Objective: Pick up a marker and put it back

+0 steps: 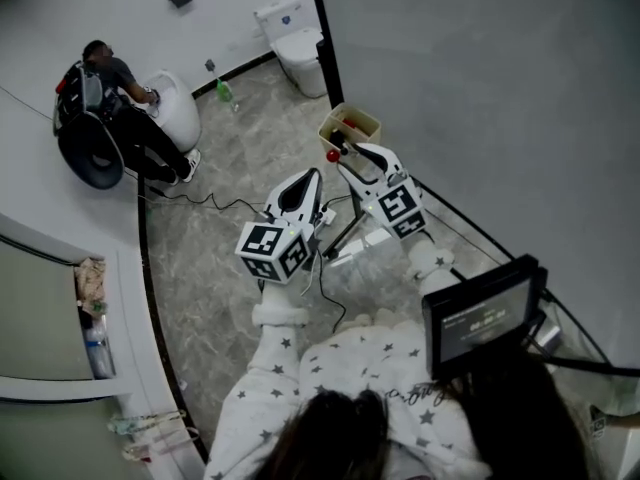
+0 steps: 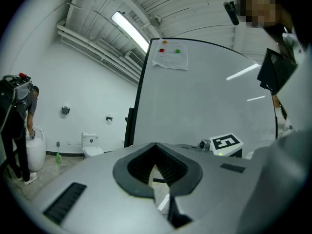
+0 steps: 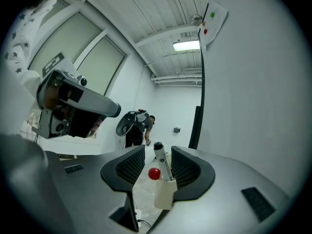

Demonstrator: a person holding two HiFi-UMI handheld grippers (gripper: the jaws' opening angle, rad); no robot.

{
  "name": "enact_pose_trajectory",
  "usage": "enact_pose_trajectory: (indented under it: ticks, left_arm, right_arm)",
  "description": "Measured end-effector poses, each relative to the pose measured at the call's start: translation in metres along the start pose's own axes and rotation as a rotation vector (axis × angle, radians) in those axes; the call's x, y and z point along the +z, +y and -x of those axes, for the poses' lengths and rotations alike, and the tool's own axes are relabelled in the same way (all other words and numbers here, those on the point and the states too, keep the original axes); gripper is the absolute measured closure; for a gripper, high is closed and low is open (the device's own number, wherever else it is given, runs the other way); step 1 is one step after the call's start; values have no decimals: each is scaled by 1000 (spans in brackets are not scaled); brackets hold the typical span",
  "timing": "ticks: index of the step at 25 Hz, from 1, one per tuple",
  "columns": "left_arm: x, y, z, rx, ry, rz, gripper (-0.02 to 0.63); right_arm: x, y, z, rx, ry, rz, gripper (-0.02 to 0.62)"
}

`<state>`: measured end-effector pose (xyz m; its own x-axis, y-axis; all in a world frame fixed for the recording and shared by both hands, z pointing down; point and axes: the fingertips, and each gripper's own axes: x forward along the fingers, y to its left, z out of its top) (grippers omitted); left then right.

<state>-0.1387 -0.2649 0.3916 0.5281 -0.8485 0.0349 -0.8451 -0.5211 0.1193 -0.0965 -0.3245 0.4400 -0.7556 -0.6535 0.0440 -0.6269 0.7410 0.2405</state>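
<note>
A white marker with a black cap (image 3: 161,158) stands upright in a cream holder (image 3: 165,194), beside a red-capped one (image 3: 154,173). My right gripper (image 3: 158,155) is open, its ribbed pads on either side of the black-capped marker without pressing on it. In the head view the right gripper (image 1: 345,150) points into the beige holder (image 1: 350,125) fixed at the whiteboard's lower edge, with a red cap (image 1: 333,155) at its tips. My left gripper (image 1: 304,184) hangs to the left over the floor, jaws (image 2: 156,147) together and nothing in them.
The whiteboard (image 1: 480,88) fills the right side. A person (image 1: 112,86) bends over a white tank at the far left, near a toilet (image 1: 297,48) and a green bottle (image 1: 224,91). Cables (image 1: 205,201) trail across the marbled floor. A dark screen (image 1: 482,313) sits near my chest.
</note>
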Motion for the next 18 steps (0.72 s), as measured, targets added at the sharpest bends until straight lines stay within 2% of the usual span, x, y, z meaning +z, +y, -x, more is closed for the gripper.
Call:
enact_pose_trajectory:
  ticks: [7, 9, 13, 18]
  left_arm:
    - [-6, -7, -8, 3, -27, 11, 614]
    - [-8, -5, -6, 10, -31, 16, 614]
    - [-2, -2, 4, 13, -28, 12, 614]
    - [20, -10, 17, -7, -17, -10, 614]
  right_arm:
    - [0, -17, -5, -59, 28, 81, 440]
    - [5, -20, -1, -83, 24, 101, 511]
    - [25, -21, 11, -102, -13, 46, 514]
    - [79, -25, 30, -89, -75, -27, 514]
